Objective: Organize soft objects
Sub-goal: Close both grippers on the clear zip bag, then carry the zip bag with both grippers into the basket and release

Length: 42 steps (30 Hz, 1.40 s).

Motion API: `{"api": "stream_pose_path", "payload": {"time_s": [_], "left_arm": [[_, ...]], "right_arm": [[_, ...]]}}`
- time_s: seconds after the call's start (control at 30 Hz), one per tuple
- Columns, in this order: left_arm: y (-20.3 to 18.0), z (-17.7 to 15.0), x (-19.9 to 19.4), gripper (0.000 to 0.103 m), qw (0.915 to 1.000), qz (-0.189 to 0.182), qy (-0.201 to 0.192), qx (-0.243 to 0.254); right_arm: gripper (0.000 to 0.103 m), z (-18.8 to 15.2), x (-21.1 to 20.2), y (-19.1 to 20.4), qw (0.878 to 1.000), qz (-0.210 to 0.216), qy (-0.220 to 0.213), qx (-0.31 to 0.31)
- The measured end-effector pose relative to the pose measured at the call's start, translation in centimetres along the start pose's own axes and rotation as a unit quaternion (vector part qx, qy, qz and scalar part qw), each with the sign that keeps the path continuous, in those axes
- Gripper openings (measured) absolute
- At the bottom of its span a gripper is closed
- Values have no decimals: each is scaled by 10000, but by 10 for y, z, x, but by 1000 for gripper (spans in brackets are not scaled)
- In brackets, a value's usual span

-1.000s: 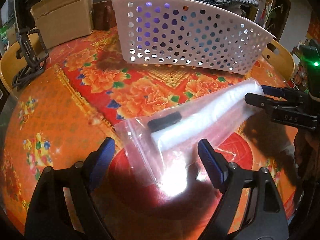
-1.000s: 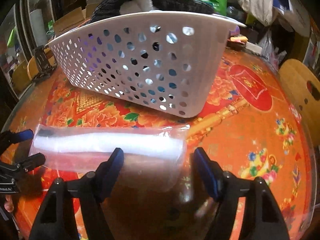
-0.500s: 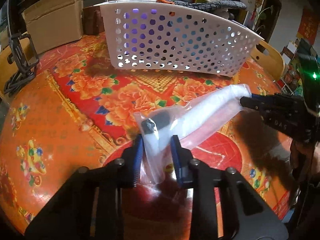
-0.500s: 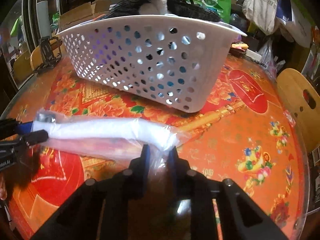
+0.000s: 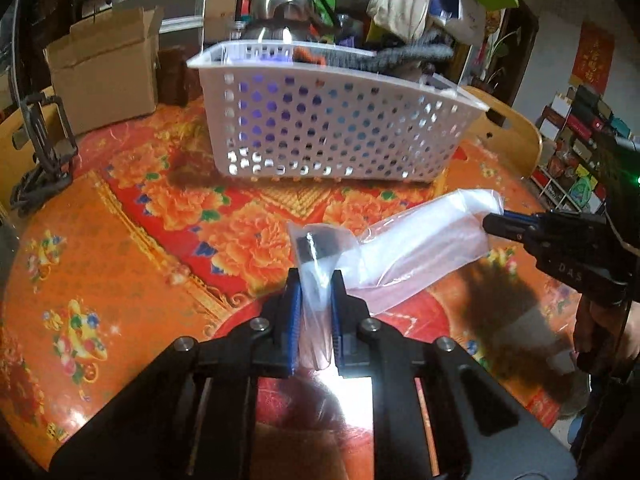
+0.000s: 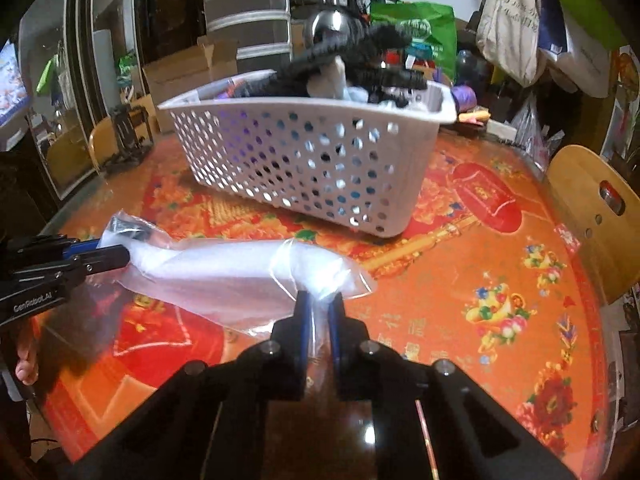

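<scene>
Bag position: clear plastic bag point(image 5: 416, 248) hangs just above the table point(image 5: 120, 264), short of the white basket point(image 5: 328, 128).
Long axis: spans both hands.
Left hand-held gripper point(image 5: 316, 280): pinching the dark-capped end.
Right hand-held gripper point(image 6: 319, 300): its jaws, just closing, pinch the other end.

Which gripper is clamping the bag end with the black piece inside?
The left gripper: the black piece sits just past its fingertips. The right gripper pinches the plain end.
</scene>
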<state>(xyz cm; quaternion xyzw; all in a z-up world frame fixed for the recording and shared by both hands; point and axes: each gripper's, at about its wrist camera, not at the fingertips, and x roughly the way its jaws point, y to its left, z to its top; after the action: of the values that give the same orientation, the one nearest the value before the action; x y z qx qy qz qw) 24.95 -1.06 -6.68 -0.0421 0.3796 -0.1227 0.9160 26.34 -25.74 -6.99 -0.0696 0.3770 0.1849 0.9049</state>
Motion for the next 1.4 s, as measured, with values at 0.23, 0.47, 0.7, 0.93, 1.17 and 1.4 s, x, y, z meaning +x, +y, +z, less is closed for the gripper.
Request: {"api": "stream_pose_path", "payload": {"time_s": [0.23, 0.47, 0.7, 0.93, 1.17, 1.4], "left_arm": [[2, 23, -42, 12, 9990, -154, -423, 21], [2, 91, -68, 12, 9973, -195, -679, 189], [7, 203, -61, 12, 9965, 22, -792, 283], [16, 276, -4, 12, 9975, 426, -509, 238], [22, 288, 48, 12, 9981, 568, -200, 162], [29, 276, 75, 47, 9969, 790, -58, -25]], "right_arm": [[7, 19, -43, 6, 9989, 54, -465, -14], [7, 78, -75, -2, 9961, 100, -870, 107], [7, 167, -67, -17, 9951, -218, -962, 69], [7, 218, -17, -36, 9973, -396, -613, 109], [7, 227, 17, -49, 9985, -407, -352, 100], [49, 217, 25, -56, 9972, -577, -441, 157]]}}
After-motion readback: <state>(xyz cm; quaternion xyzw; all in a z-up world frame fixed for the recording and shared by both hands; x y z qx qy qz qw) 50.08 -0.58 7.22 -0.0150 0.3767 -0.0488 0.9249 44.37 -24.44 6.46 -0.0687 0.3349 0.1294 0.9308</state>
